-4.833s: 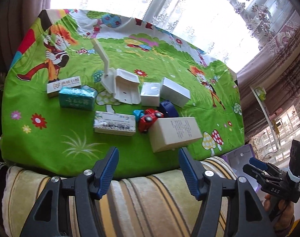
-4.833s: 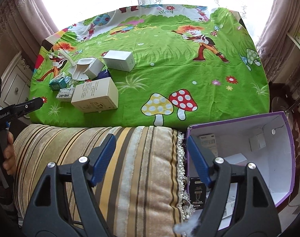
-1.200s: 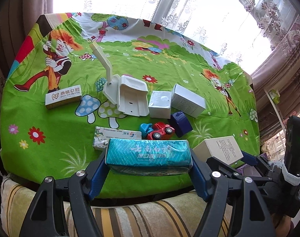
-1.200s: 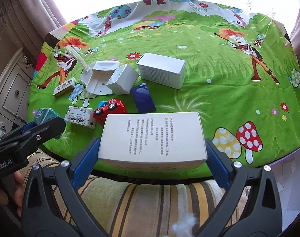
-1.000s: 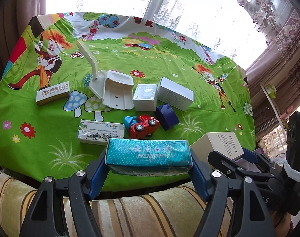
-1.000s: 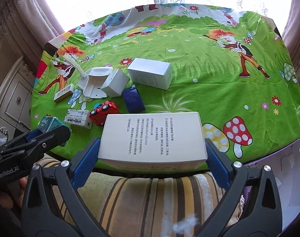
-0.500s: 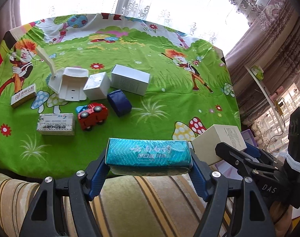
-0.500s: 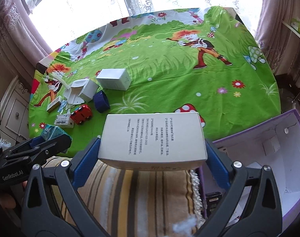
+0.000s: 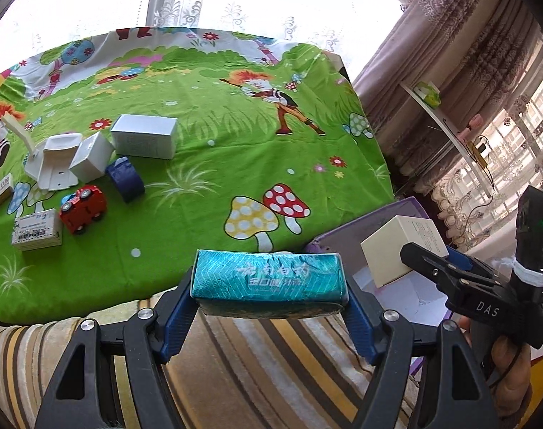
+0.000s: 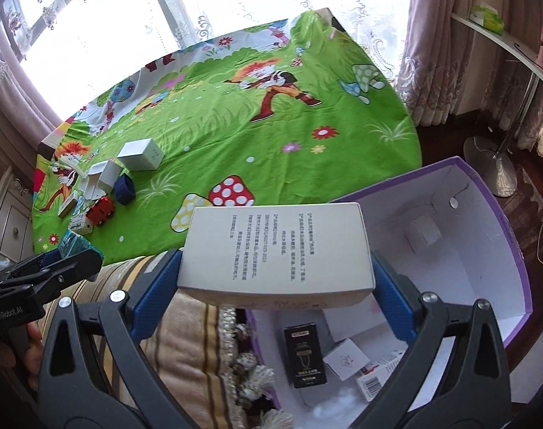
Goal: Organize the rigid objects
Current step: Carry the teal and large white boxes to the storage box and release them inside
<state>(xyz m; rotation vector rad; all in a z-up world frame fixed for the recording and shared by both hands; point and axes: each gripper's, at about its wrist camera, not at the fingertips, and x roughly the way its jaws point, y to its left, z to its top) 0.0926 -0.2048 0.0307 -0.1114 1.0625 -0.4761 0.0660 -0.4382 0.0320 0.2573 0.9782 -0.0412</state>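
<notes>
The left tongs [image 9: 269,296] pinch a teal packet [image 9: 268,279] by its two ends above the striped cushion [image 9: 271,364], at the near edge of the worktop [image 9: 207,114] under its green cartoon cloth. The right tongs [image 10: 275,286] pinch a cream printed box [image 10: 277,250] by its ends over the near left corner of the open purple box [image 10: 511,250], where a black carton [image 10: 304,355] and small white boxes lie. A red toy car [image 9: 83,208], a blue block [image 9: 125,178] and white boxes sit at the worktop's far left.

Left claw [image 9: 269,295] clamps teal packet [image 9: 268,279]; right claw [image 9: 411,250] grips cream box [image 9: 393,250].
</notes>
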